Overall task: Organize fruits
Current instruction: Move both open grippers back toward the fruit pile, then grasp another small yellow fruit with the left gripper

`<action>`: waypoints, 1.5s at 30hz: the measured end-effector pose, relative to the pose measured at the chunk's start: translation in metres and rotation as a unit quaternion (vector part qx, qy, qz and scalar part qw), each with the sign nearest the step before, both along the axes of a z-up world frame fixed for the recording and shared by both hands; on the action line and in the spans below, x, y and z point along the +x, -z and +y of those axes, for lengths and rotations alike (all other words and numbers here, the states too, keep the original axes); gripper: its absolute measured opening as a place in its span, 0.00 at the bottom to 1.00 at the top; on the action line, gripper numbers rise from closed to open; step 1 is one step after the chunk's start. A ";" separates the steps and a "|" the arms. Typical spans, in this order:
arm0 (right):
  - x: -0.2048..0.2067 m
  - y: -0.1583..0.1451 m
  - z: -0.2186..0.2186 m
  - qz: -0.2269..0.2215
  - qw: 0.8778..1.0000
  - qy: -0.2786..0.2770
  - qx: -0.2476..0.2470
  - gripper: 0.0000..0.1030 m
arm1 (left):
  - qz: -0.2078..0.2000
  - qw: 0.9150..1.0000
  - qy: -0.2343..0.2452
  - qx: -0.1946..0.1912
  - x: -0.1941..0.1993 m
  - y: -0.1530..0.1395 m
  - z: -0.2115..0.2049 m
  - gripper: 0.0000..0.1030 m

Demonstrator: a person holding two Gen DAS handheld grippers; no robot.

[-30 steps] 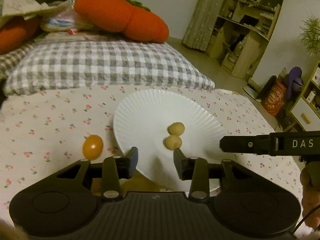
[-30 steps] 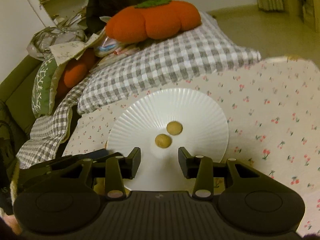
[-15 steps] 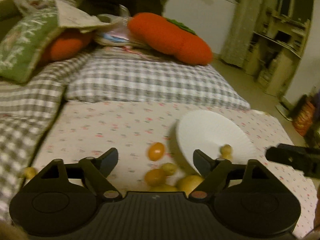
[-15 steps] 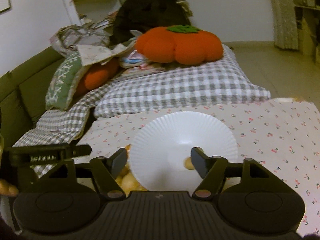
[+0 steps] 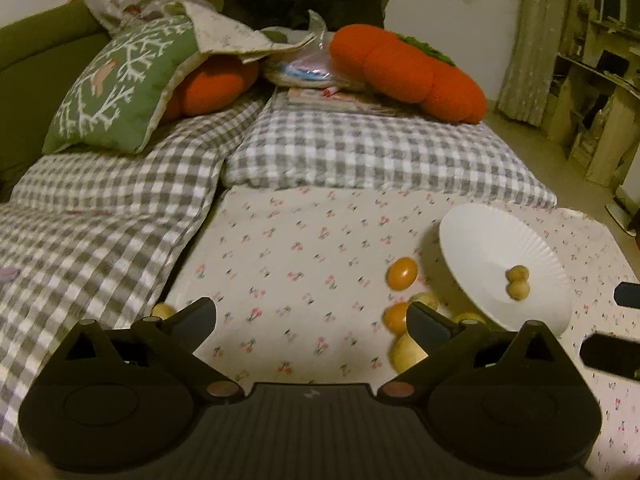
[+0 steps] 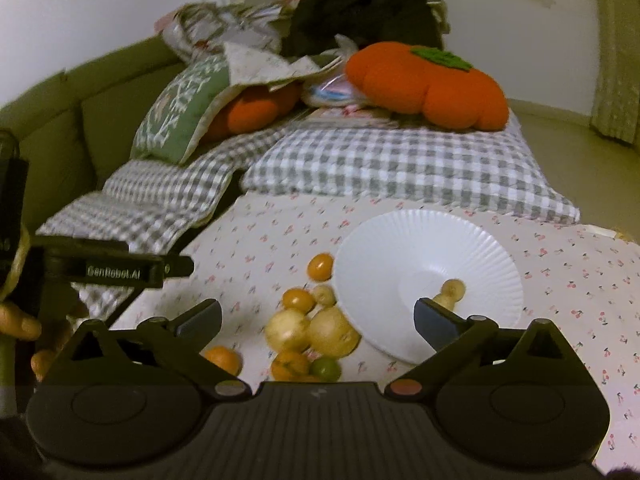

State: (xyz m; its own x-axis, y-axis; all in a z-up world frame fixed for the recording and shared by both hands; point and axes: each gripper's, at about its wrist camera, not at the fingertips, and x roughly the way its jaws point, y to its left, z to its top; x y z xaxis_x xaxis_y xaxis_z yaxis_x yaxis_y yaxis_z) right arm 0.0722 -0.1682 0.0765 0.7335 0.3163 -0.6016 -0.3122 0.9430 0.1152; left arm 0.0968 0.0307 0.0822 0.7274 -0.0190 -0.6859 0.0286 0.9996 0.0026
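Floral tablecloth [image 5: 304, 264] abuts checked cushions [image 5: 372, 152] on green sofa [image 5: 36, 56].

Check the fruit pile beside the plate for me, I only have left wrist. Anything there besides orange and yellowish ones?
Observer: Yes. The right wrist view shows one small green fruit at the near edge of the pile.
Operator: Any strays I can't see?
Observer: One orange fruit lies alone on the cloth, left of the pile.
Operator: Right gripper holding anything?
Observer: No. The right gripper has its jaws opening, already wide apart, with nothing gripped; the pile only lies on the cloth ahead of them.
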 end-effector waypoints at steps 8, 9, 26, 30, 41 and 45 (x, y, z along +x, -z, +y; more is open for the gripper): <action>-0.016 0.010 0.033 0.019 0.998 -0.043 -0.043 1.00 | 0.009 0.999 -0.043 -0.009 -0.008 -0.001 0.034 0.92; -0.018 0.011 0.038 0.021 0.997 -0.049 -0.050 1.00 | 0.010 0.999 -0.050 -0.013 -0.008 -0.003 0.040 0.92; -0.046 0.035 0.088 0.026 0.983 -0.133 -0.127 0.99 | 0.042 0.987 -0.148 -0.040 0.015 0.012 0.105 0.87; -0.045 0.039 0.086 0.030 0.983 -0.130 -0.128 0.99 | 0.059 0.984 -0.163 -0.040 0.029 0.024 0.110 0.82; -0.041 0.048 0.083 0.038 0.982 -0.123 -0.136 0.99 | 0.095 0.969 -0.208 -0.095 0.070 0.070 0.134 0.60; -0.039 0.052 0.082 0.041 0.982 -0.121 -0.142 0.99 | 0.086 0.972 -0.204 -0.080 0.076 0.076 0.130 0.59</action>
